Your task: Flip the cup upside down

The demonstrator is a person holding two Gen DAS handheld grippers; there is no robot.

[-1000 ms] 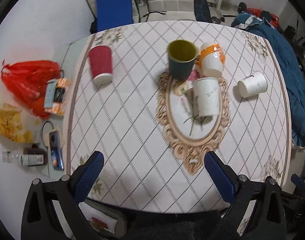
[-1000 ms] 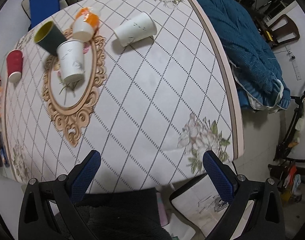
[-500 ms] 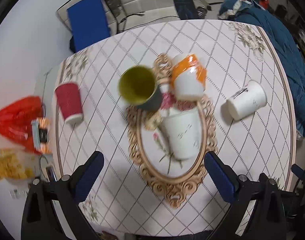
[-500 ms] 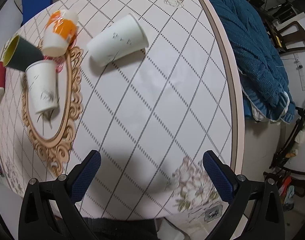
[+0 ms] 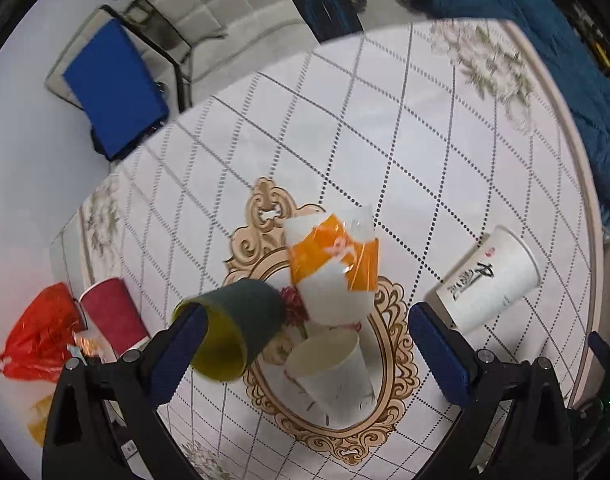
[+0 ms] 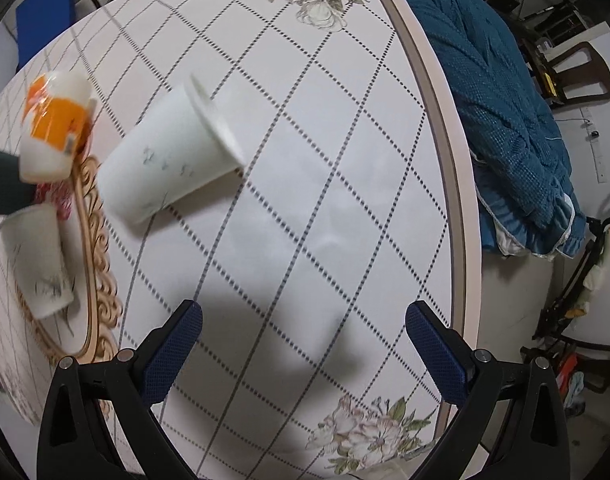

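**Both grippers wide over a desk of cups**

My left gripper [image 5: 301, 340] hangs above the desk [image 5: 405, 152] with its blue pads spread wide and nothing between them. Beneath it sits the cluster on the ornate oval print: a dark green cup [image 5: 233, 328] with a yellow inside, tilted with its mouth toward me, just beside my left pad; an orange-and-white cup [image 5: 333, 268] standing bottom-up just right of it; and a white paper cup [image 5: 333, 372] nearer to me, its open mouth facing the camera. A red cup [image 5: 113, 312] stands at the left edge, next to a red plastic bag [image 5: 37, 340] off the desk.

Farther right, a printed white cup [image 5: 489, 280] lies on its side, touching no other cup.

My right gripper [image 6: 303, 344] is equally wide and holds nothing. It faces bare quilted tablecloth, with that same lying white cup [image 6: 173, 160] ahead to the left, rim pointing far-right. A blue blanket [image 6: 497, 92] lies beyond the desk's right edge.
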